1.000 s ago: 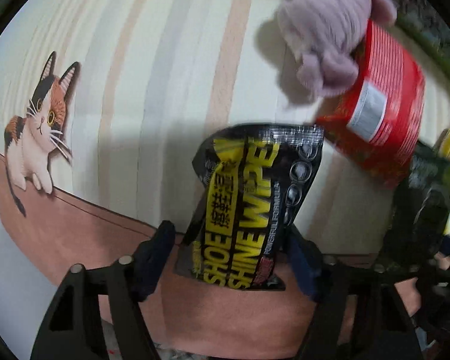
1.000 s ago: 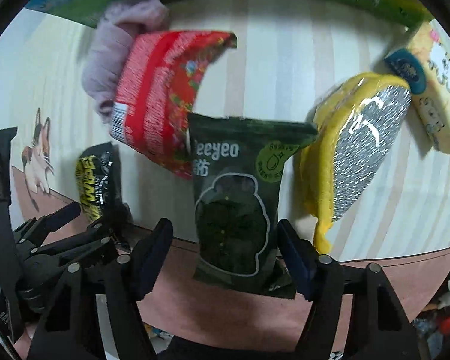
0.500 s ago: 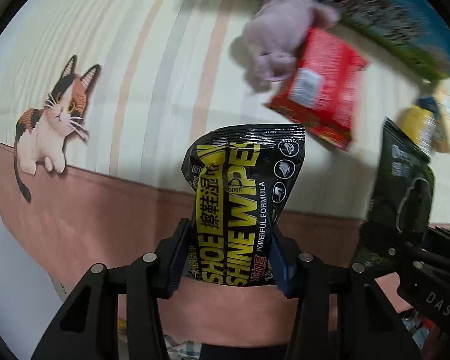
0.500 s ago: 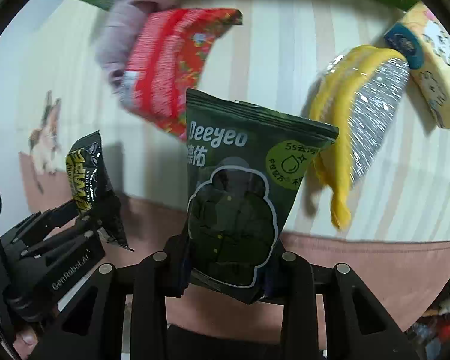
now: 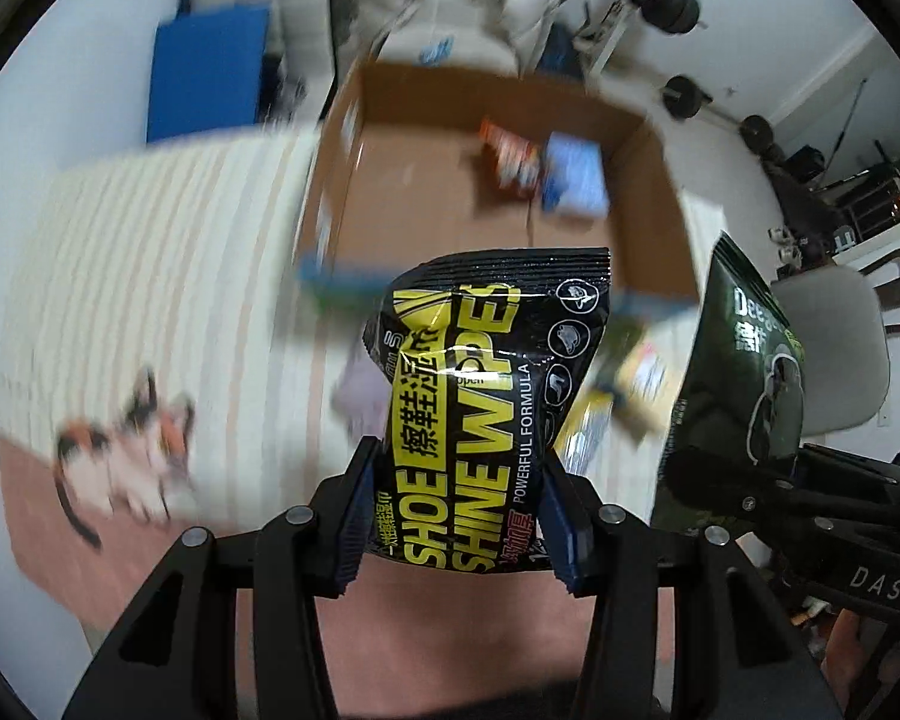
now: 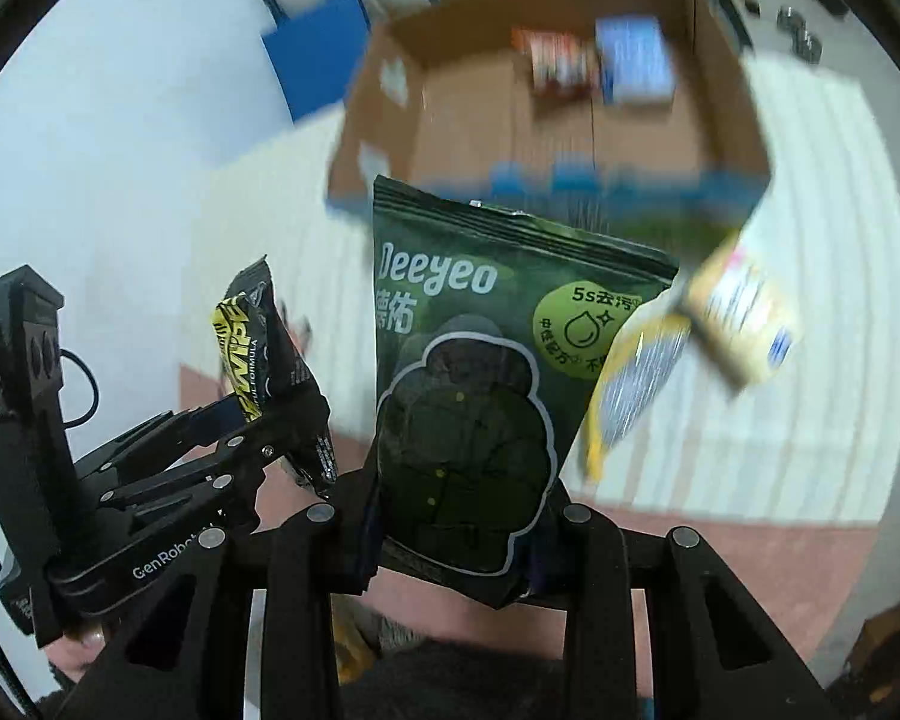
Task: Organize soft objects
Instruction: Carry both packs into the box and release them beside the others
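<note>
The left gripper [image 5: 459,507], fingers clamped on a black shoe-wipes pack [image 5: 486,402], holds it upright in the air before an open cardboard box [image 5: 642,222]. Beside it, the right gripper [image 6: 456,531] grips a green Deeyeo pack [image 6: 480,396] the same way. Two small packets [image 6: 600,60] lie in the box, beyond a blurred striped cloth [image 5: 150,276].

Glossy plastic film wraps the shoe shine wipes pack [image 5: 486,396] and green Deeyeo pouch [image 6: 474,396]; the cardboard box [image 5: 648,204] looks matt.
</note>
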Demonstrator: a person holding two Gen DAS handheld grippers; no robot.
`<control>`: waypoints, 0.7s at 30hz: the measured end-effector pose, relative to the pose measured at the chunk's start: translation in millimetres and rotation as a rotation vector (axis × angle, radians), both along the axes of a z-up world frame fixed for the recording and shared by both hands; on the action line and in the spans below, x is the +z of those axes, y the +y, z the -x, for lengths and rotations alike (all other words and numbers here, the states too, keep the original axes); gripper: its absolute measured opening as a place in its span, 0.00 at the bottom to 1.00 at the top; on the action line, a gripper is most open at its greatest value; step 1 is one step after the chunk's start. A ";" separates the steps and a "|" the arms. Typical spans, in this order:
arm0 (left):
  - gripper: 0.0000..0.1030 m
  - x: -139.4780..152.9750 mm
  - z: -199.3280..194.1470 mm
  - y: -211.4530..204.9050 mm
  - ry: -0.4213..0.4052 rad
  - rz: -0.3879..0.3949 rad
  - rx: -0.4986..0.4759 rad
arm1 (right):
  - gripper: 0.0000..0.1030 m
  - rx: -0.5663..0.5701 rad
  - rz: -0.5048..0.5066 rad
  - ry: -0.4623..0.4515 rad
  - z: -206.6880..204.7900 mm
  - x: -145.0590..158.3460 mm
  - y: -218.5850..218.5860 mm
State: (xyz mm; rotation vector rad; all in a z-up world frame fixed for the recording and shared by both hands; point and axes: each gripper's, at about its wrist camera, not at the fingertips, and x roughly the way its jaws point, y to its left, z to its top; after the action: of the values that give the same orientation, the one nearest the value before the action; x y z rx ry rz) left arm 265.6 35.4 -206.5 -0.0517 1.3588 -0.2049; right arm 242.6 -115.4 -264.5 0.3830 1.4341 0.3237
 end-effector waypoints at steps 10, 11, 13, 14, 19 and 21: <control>0.45 -40.9 -185.0 -37.4 0.046 -0.078 -0.039 | 0.36 -0.048 0.166 -0.025 -143.2 -12.0 -44.5; 0.45 -56.8 -201.9 -39.7 0.078 -0.078 -0.034 | 0.36 -0.049 0.175 -0.010 -155.3 -18.6 -49.7; 0.45 -80.7 -227.2 -42.2 0.129 -0.079 -0.022 | 0.36 -0.042 0.206 0.026 -172.3 -44.8 -53.2; 0.45 -95.5 -240.7 -43.8 0.158 -0.082 -0.019 | 0.36 -0.038 0.225 0.049 -181.1 -60.2 -53.0; 0.45 -141.8 -272.5 -51.1 0.243 -0.087 -0.013 | 0.36 -0.006 0.272 0.123 -194.8 -106.1 -56.6; 0.45 -153.3 -283.8 -55.3 0.261 -0.095 -0.018 | 0.36 -0.002 0.280 0.142 -201.9 -123.8 -57.8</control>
State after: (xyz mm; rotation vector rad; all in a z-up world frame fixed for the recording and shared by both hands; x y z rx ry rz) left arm 549.4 -19.8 -359.8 0.0139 1.6276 -0.1523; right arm 444.5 -173.3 -388.3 0.1815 1.5935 0.0921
